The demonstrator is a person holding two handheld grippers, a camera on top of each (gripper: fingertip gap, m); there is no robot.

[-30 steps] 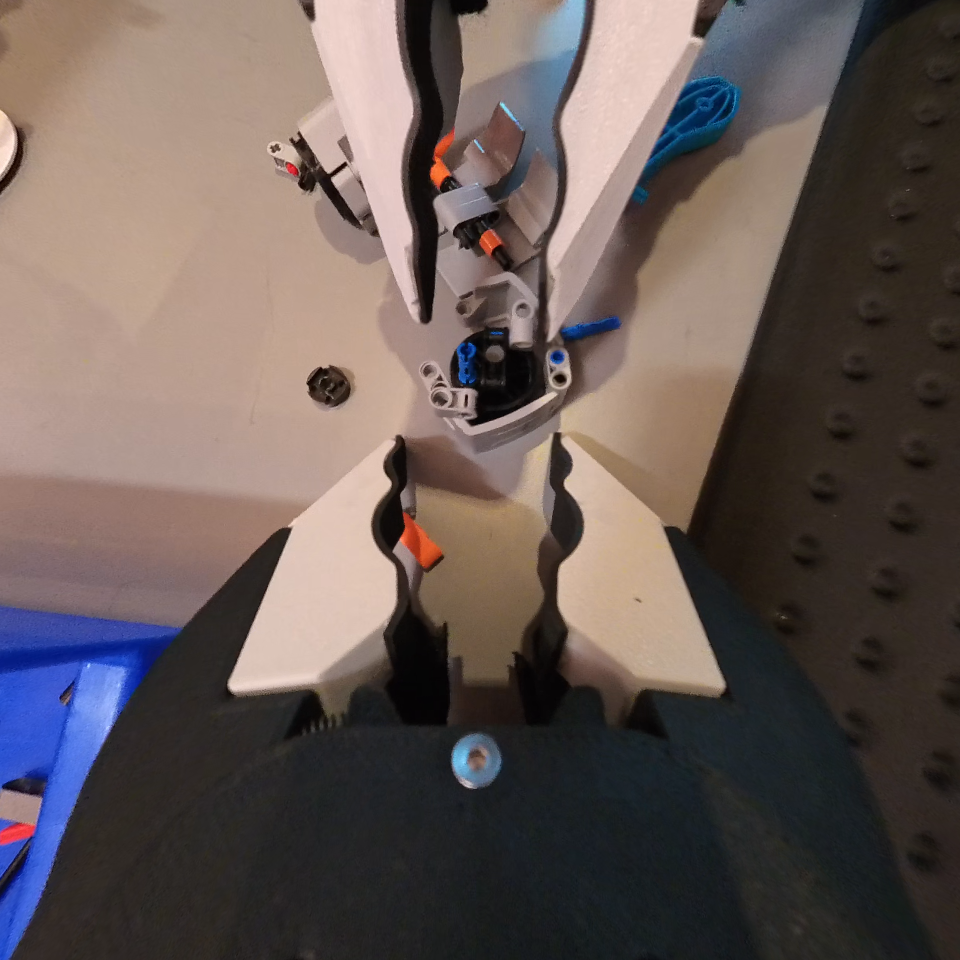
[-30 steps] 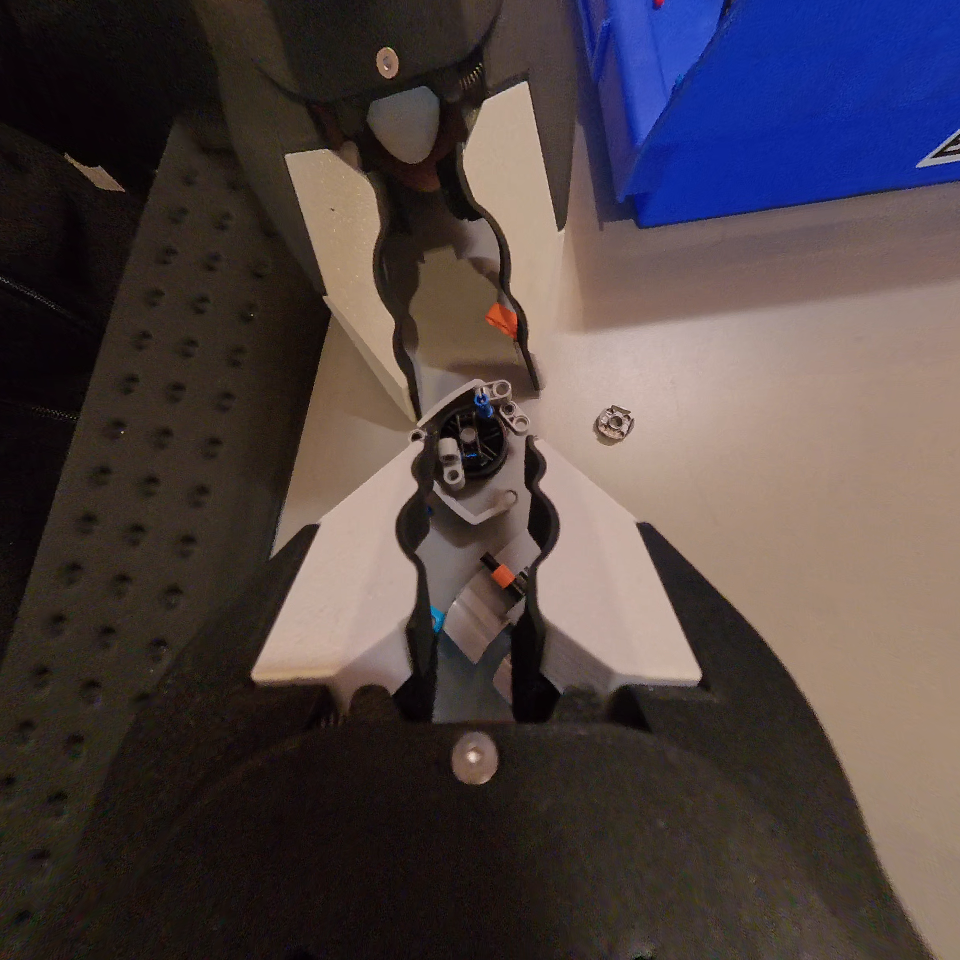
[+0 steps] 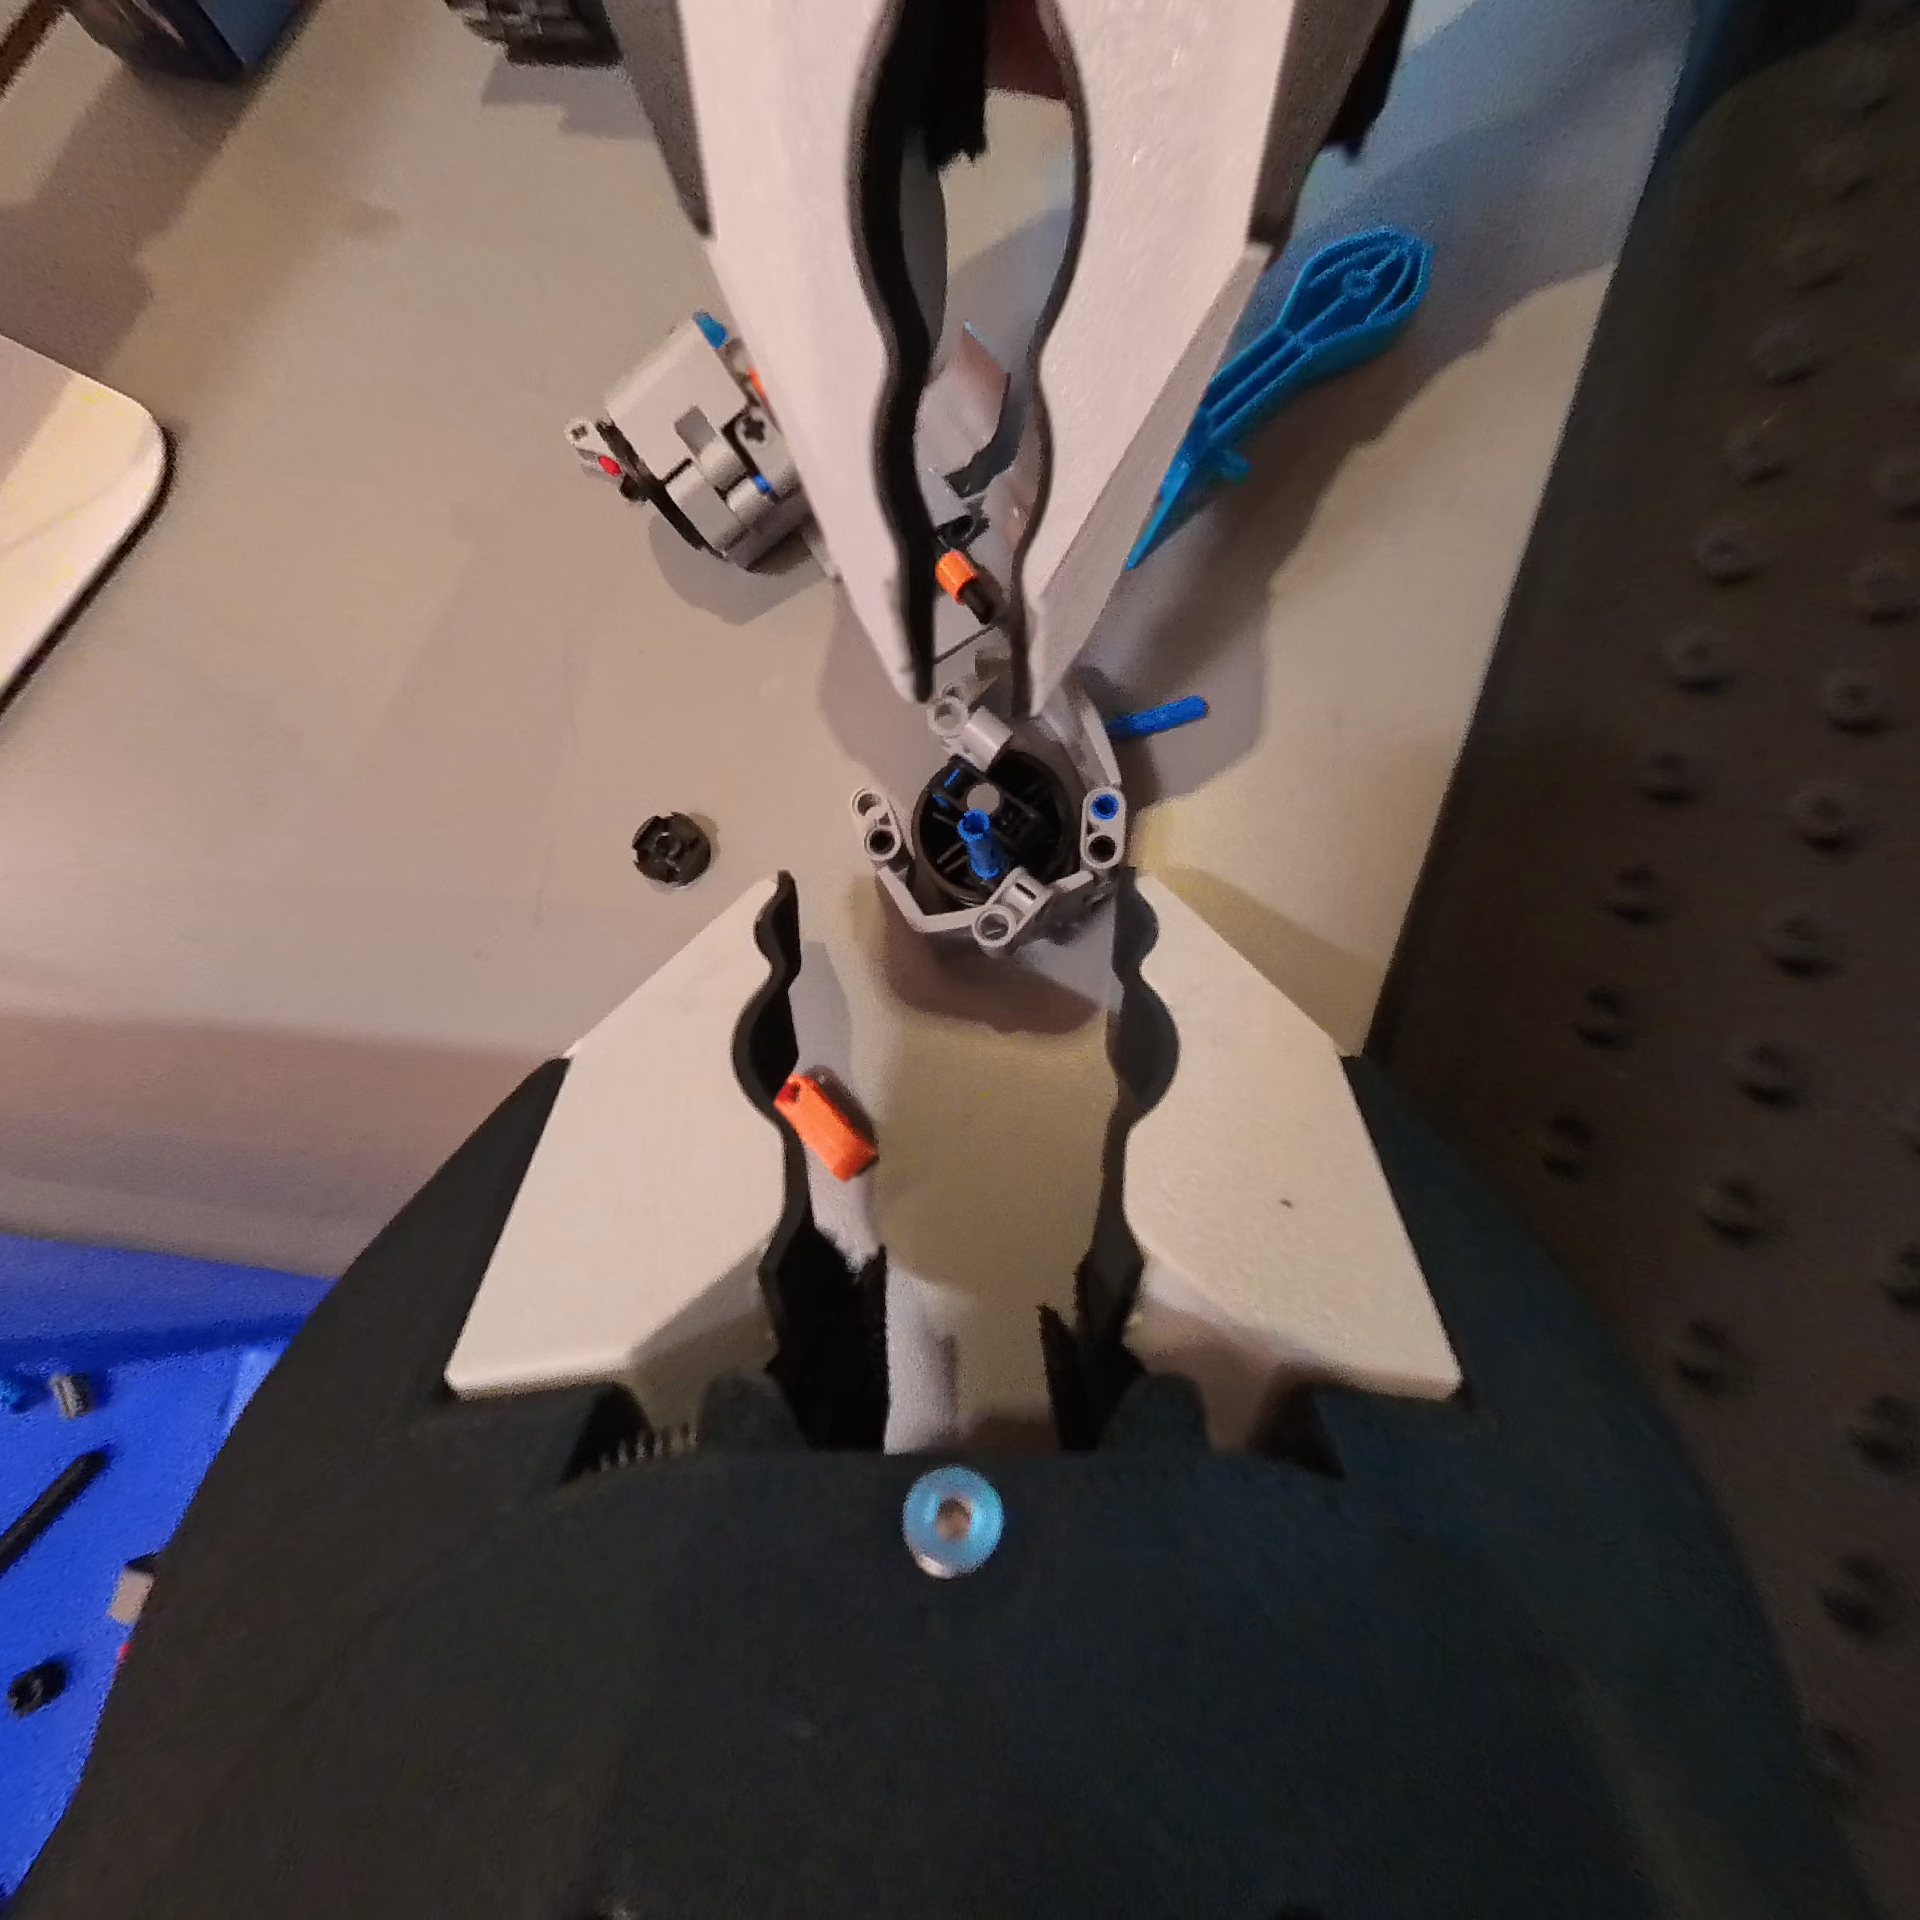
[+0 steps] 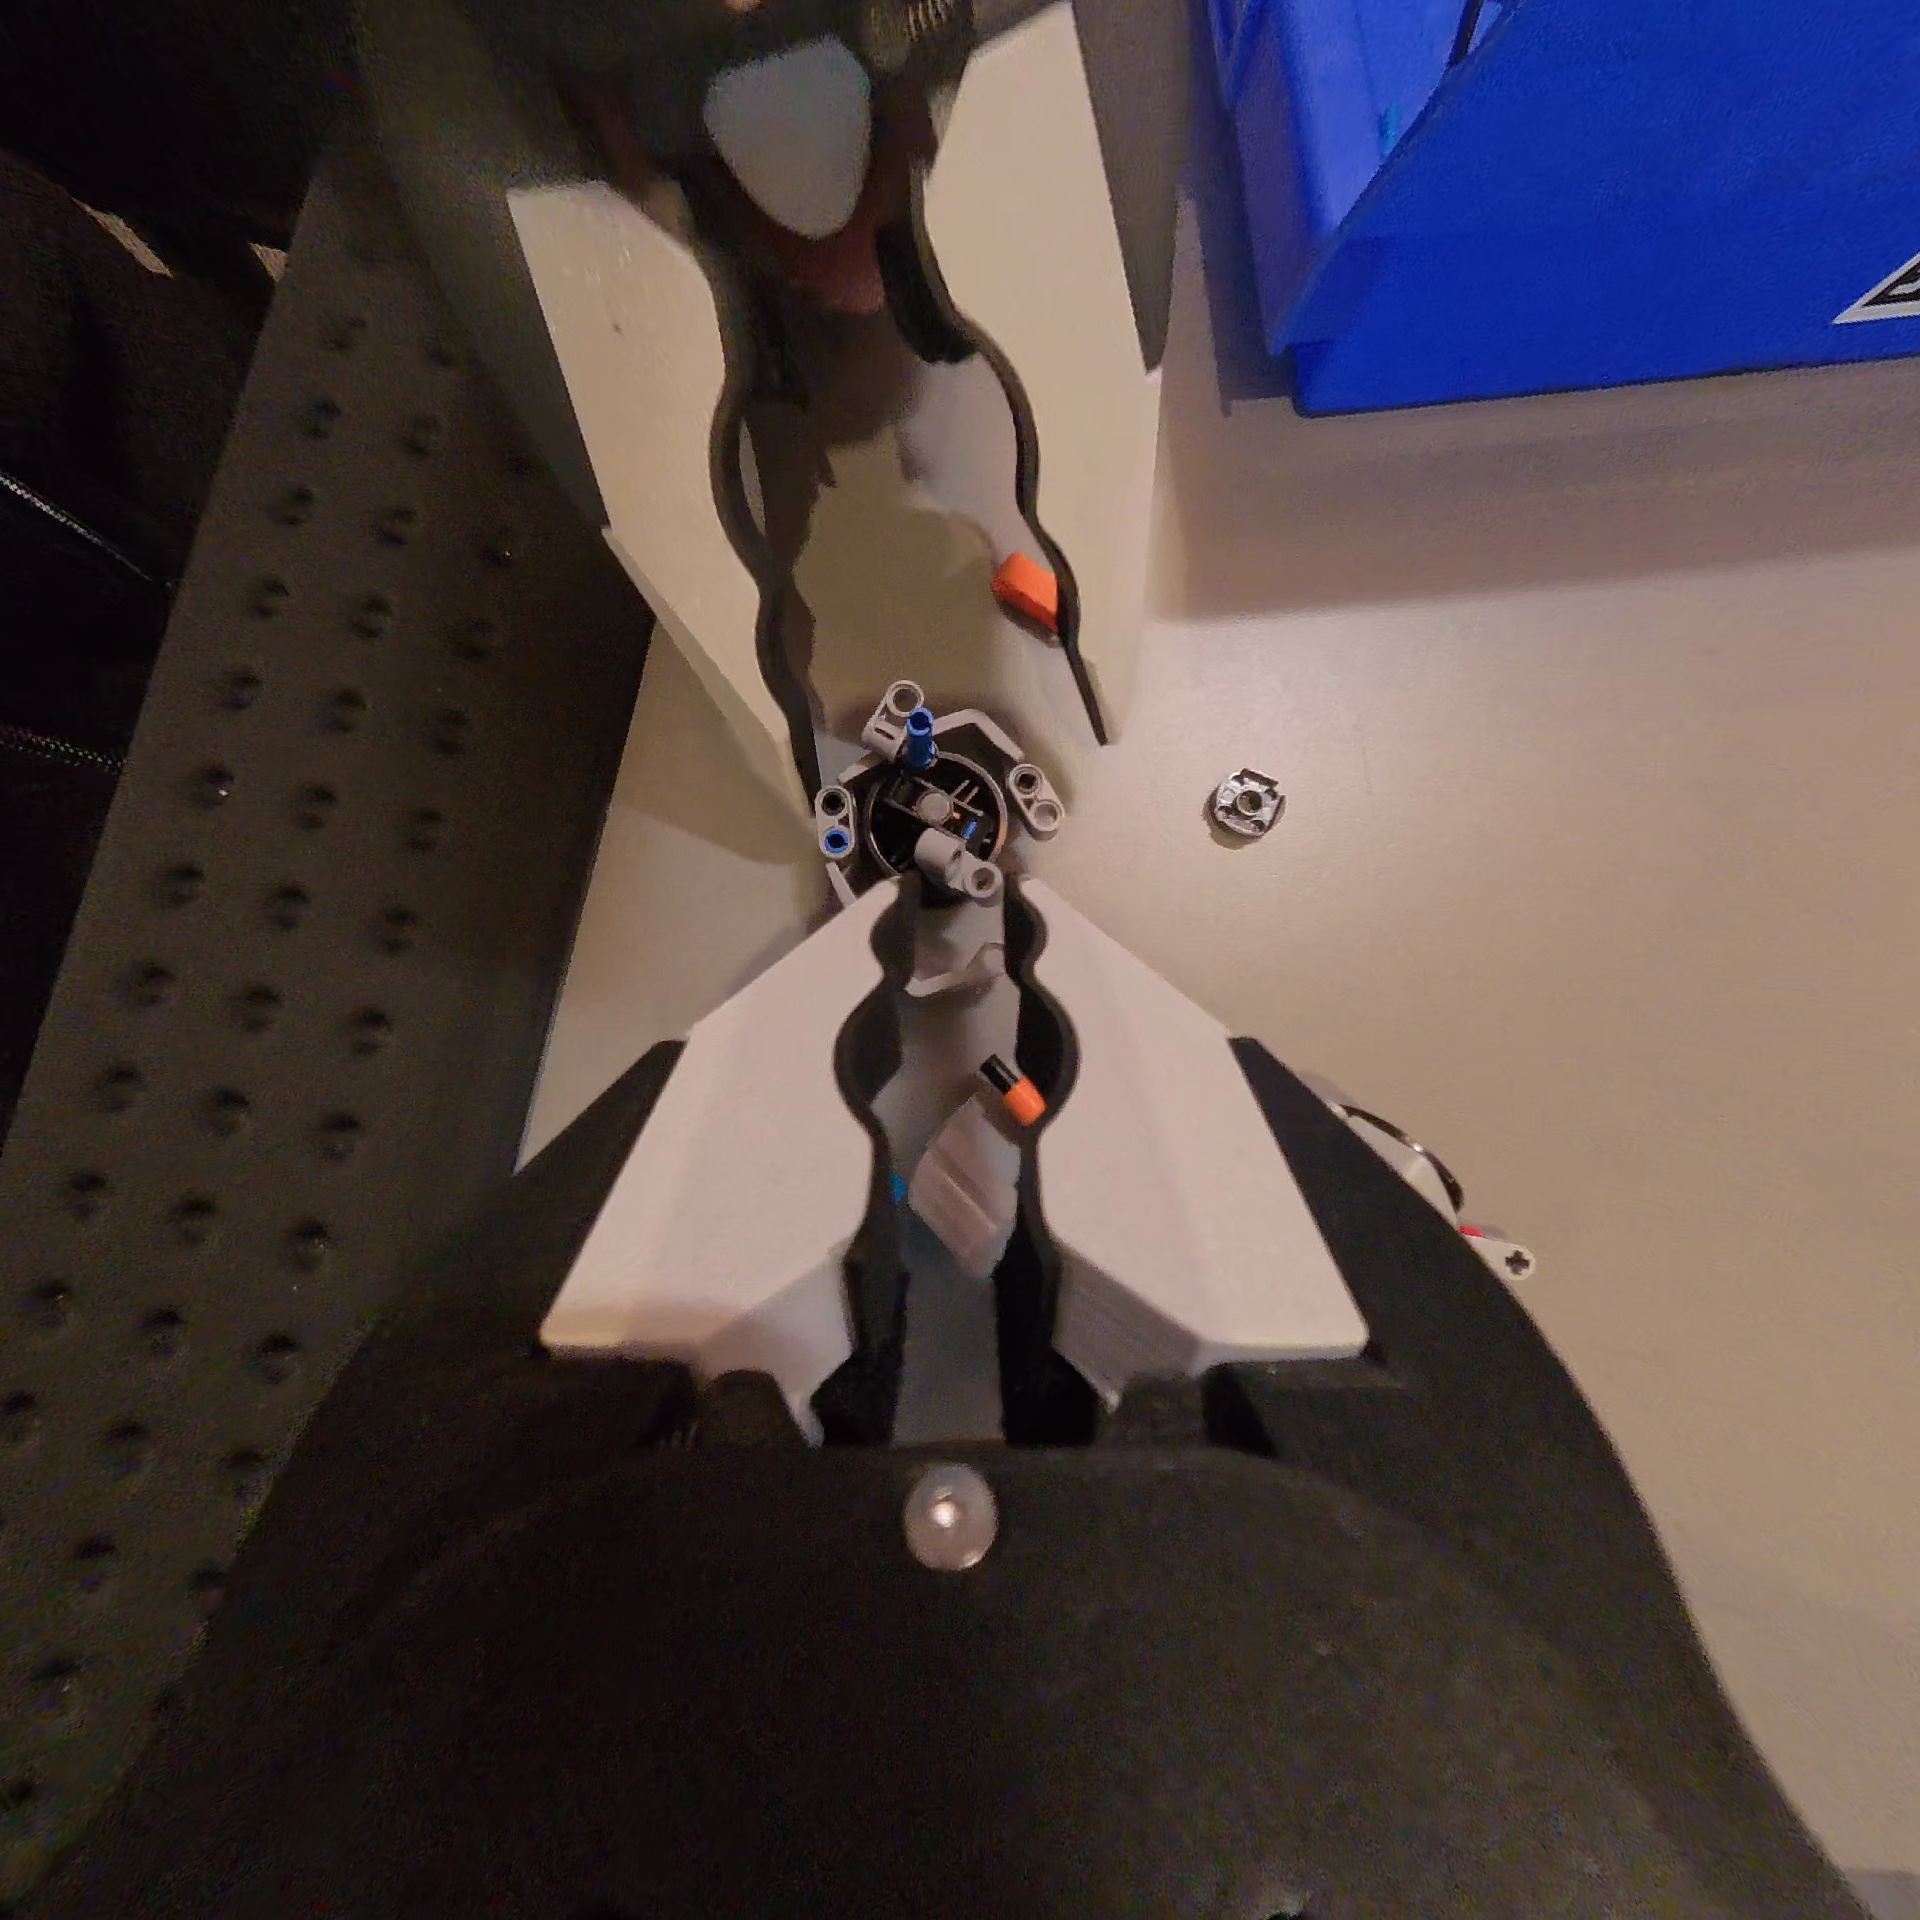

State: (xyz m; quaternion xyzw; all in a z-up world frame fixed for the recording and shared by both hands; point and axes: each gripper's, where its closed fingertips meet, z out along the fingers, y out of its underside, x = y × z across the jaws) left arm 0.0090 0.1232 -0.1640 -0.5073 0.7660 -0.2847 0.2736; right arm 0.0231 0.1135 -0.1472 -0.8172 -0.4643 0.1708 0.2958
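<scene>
Two hand-held claws meet tip to tip over a pale beige surface (image 3: 312, 727), with a small grey and black toy-brick assembly (image 3: 992, 842) between them.

In the left wrist view, the left claw (image 3: 951, 914) stands wide open, its two white fingers with wavy black pads spread apart and gripping nothing. The assembly, a black round hub ringed by grey holed connectors with a blue pin upright in its middle, sits just beyond the fingertips at 12 o'clock. A small orange brick piece (image 3: 826, 1127) lies between the fingers, against the left pad.

The right claw (image 4: 951, 894) reaches in from the opposite side, nearly closed, its fingers clamped on the grey body of the assembly; a black axle with an orange bush (image 4: 1013, 1091) and a grey panel show in the narrow gap between them.

Around the assembly in the left wrist view: a round black stud plate (image 3: 673, 847) at 9 o'clock, a grey block-shaped brick build (image 3: 691, 457) at 11 o'clock, a long bright blue plastic tool (image 3: 1288, 364) at 1 o'clock, and a loose blue pin (image 3: 1158, 717) just beside it at 2 o'clock. A dark grey studded mat (image 3: 1714, 831) runs along the surface's edge at 3 o'clock. A blue plastic bin (image 3: 94, 1455) holding small parts sits at 8 o'clock.
</scene>
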